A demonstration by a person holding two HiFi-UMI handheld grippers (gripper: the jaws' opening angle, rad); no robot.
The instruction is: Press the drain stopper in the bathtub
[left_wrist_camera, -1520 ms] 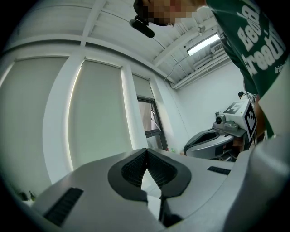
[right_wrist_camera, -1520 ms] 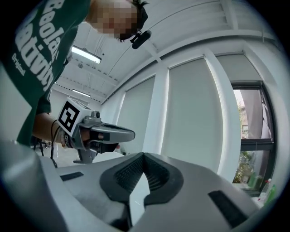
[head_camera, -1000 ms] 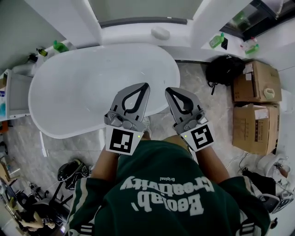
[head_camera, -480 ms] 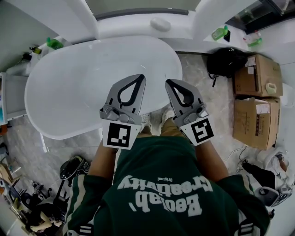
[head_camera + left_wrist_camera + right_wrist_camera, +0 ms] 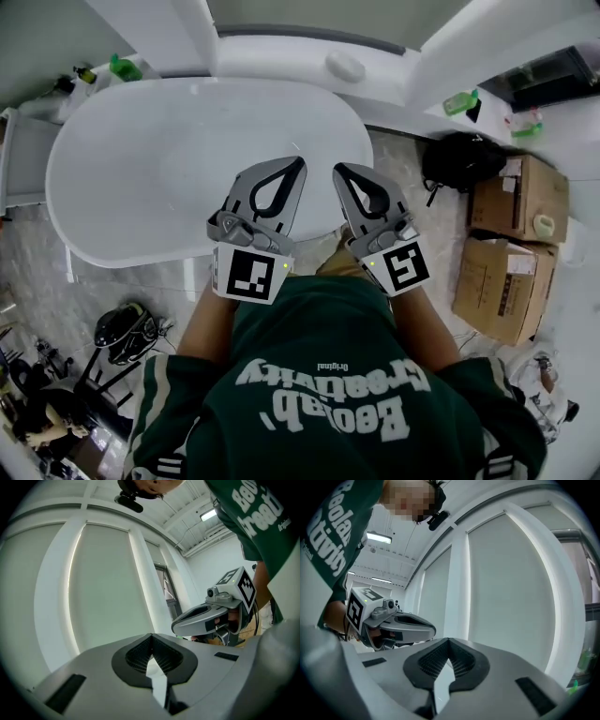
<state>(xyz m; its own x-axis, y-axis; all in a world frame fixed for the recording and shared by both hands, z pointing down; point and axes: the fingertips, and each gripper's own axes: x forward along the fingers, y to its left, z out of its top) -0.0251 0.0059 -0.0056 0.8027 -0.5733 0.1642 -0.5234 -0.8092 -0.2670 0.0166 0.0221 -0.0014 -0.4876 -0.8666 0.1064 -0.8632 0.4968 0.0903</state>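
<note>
The white oval bathtub (image 5: 150, 159) fills the upper left of the head view; I cannot make out a drain stopper in it. My left gripper (image 5: 299, 162) is shut and empty, its tip over the tub's near right rim. My right gripper (image 5: 338, 170) is also shut and empty, just right of the tub's edge and over the floor. The two point forward side by side, a small gap apart. In the left gripper view the shut left gripper (image 5: 151, 635) faces white window panels, with the right gripper (image 5: 211, 616) beside it. The right gripper view shows the shut right gripper (image 5: 449, 640) and the left gripper (image 5: 396, 625).
A white ledge behind the tub carries an oval white object (image 5: 345, 66) and green bottles (image 5: 124, 67) (image 5: 457, 101). A black bag (image 5: 455, 159) and two cardboard boxes (image 5: 520, 192) (image 5: 497, 277) stand on the floor at the right. Black gear (image 5: 122, 333) lies lower left.
The head view has swung a little, so the tub and boxes sit differently in frame. Both grippers stay shut and side by side, tips slightly nearer the tub's rim.
</note>
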